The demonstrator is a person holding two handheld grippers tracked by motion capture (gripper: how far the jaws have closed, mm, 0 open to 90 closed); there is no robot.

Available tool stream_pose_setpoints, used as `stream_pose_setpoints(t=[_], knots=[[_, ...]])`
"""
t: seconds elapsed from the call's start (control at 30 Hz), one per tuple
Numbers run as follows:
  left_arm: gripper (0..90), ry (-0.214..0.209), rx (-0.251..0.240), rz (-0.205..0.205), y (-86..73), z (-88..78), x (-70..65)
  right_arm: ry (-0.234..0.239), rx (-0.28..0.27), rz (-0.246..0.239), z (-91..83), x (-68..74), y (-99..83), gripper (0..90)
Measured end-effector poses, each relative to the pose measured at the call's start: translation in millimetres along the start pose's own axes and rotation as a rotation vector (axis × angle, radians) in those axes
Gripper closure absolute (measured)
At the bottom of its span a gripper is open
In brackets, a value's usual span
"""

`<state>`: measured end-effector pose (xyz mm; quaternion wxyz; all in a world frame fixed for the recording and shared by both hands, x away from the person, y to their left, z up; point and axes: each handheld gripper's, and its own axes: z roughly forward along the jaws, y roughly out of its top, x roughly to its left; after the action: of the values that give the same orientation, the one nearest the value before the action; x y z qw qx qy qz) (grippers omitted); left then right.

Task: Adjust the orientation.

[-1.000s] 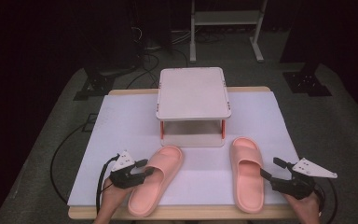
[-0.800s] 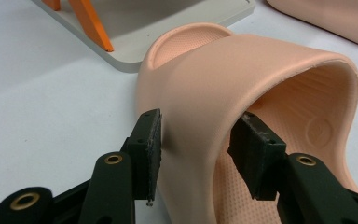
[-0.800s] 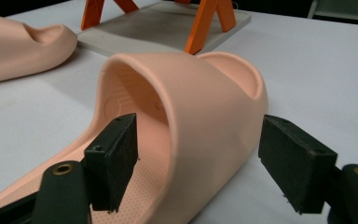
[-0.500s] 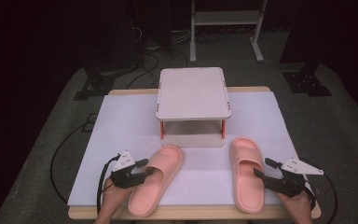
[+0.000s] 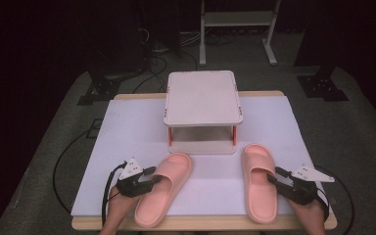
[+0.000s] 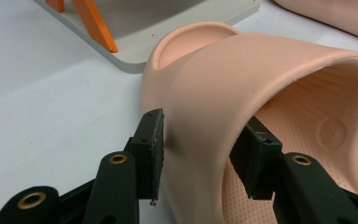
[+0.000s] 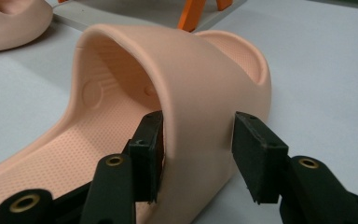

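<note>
Both peach foam slides lie low in frame before the small white two-tier rack (image 5: 203, 98). Left gripper (image 5: 149, 177) straddles the left slide's (image 5: 164, 188) strap, jaws spread; right gripper (image 5: 280, 178) likewise brackets the right slide (image 5: 258, 181). Neither lifted yet, I'd judge.

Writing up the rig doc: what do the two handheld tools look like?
Both are black two-jaw units. The left tool and the right tool each carry a pale grey three-cornered plate on top and trail a black cable. In the gripper views the jaws show brass-coloured pivot rivets and flat, dark, rough-faced pads. No sleeves are visible at the hands.
</note>
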<state>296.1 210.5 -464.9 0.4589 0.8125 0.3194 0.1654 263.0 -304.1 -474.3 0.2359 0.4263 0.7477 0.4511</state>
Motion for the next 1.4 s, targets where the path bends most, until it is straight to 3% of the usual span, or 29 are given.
stream_pose_setpoints(t=[0.23,0.27,0.57,0.93,1.4], knots=[[61.0,0.003,-0.009,-0.020,-1.7,-1.6,1.6,-0.024,-0.002,-0.005,0.0,1.8,0.5,57.1],[61.6,0.004,-0.012,-0.032,-1.7,-1.8,1.7,-0.042,-0.009,-0.011,-0.9,2.7,0.6,61.6],[66.8,0.018,-0.002,-0.045,-1.8,-2.7,2.7,-0.096,-0.008,-0.030,-1.4,5.5,2.0,70.8],[75.8,0.036,-0.008,-0.047,-3.0,-5.6,4.4,-0.111,0.001,-0.043,-3.6,6.1,1.4,78.4],[79.1,0.027,-0.019,-0.063,-3.2,-9.1,3.4,-0.097,0.004,-0.054,-10.7,7.9,1.9,83.8]])
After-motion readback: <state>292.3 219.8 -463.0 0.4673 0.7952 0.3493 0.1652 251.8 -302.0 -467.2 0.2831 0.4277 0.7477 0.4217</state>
